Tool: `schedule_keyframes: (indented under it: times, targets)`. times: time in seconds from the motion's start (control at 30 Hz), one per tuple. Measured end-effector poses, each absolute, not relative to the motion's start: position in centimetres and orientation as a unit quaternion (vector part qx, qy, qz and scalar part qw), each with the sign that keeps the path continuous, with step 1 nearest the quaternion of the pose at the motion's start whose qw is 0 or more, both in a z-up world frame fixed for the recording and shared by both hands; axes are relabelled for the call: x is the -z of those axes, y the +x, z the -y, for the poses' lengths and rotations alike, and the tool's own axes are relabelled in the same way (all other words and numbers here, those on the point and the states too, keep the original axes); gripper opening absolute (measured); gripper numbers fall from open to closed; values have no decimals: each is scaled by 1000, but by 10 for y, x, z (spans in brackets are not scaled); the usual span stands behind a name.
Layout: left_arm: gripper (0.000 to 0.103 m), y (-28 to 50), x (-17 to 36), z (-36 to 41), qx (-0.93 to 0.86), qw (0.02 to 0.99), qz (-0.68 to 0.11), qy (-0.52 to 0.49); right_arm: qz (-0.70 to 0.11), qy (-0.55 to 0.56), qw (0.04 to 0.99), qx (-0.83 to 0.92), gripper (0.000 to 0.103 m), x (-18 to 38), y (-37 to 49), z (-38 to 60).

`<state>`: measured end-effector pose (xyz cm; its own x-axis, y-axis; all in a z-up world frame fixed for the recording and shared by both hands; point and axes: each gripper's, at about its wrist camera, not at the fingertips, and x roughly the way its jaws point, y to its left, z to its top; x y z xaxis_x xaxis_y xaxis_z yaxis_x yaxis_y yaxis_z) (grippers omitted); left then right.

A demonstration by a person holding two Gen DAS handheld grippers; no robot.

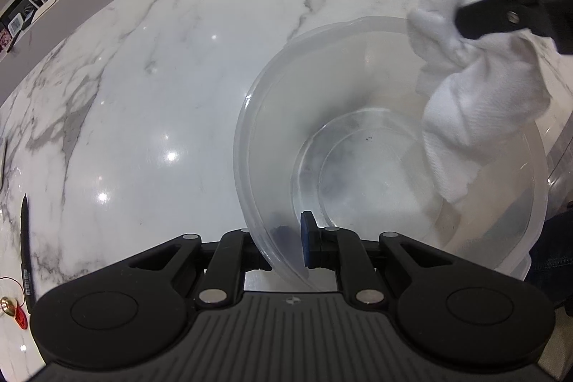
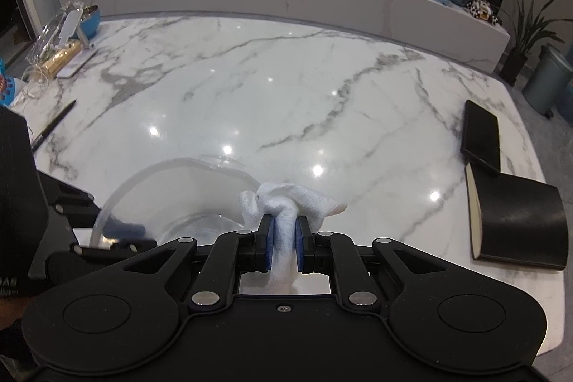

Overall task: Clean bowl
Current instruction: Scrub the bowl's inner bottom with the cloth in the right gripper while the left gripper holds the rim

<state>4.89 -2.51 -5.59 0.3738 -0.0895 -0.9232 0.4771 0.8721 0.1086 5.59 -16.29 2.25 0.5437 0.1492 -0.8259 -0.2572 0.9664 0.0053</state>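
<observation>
A clear plastic bowl (image 1: 358,117) stands tilted on the marble table, with small dark specks on its inner wall. My left gripper (image 1: 292,238) is shut on the bowl's near rim, one blue pad inside and the other finger outside the wall. A white cloth (image 1: 469,85) hangs bunched into the bowl's right side, its lower end against the inner wall. My right gripper (image 2: 284,244) is shut on the white cloth (image 2: 286,203), and the bowl (image 2: 172,188) lies to its lower left. The right gripper's black finger (image 1: 501,13) shows at upper right in the left wrist view.
A black phone (image 2: 481,136) and a black notebook (image 2: 519,217) lie at the table's right edge. A black pen (image 2: 53,126) and clutter with a blue bowl (image 2: 89,20) sit at the left. Open marble stretches beyond the bowl.
</observation>
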Motion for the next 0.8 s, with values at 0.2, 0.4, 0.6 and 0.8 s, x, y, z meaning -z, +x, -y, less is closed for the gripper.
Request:
schedule_keyframes:
  times: [0.2,0.4,0.6,0.8]
  targets:
    - [12,41,55,32,178,810,-529,183,-459,-42,876,-141,11,-20,64,154]
    - [12,40,54,35,176,809,-530,181,-456,-24,874,-165,11,-19,76,146]
    - [12,36,51,40,176,809,-531,180,-463,3,867,-185,11,-15,87,142]
    - [12,35,48,38,177,809,-531,179,-465,15,861,-205,11,-12,94,134]
